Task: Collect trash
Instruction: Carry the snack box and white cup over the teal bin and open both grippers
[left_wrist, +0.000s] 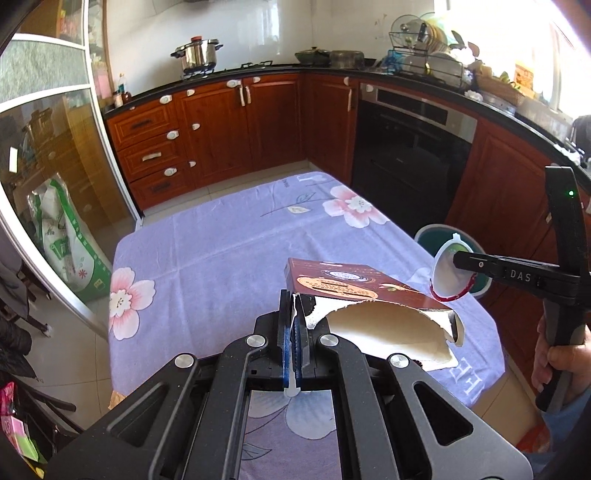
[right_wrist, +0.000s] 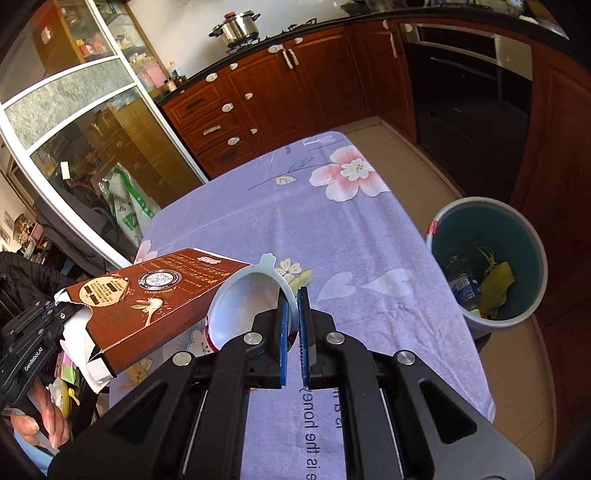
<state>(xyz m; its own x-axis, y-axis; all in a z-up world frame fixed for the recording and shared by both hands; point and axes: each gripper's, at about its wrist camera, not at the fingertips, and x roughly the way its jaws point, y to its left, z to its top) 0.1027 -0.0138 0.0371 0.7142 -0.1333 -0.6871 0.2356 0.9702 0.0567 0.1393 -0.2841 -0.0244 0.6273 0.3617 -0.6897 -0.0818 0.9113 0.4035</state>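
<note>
Box (right_wrist: 155, 295) left of cup (right_wrist: 247, 306), bin (right_wrist: 517, 221) right of table (right_wrist: 332, 229)

Left tongs (left_wrist: 294, 325): black frame of angled struts with cut-out windows; blue ribbed pads on the fingers (left_wrist: 284, 332).
Right tongs (right_wrist: 294, 325): same black frame; blue ribbed pads.
Fasteners: round silver pivot bolts are seen at the strut joints.
Markings: "DAS" is printed in white on one body, "GenRobot.AI" on the other.
Indicator: a small green light is set in the black handle.
Sleeve (left_wrist: 565, 417): light blue fabric.
</note>
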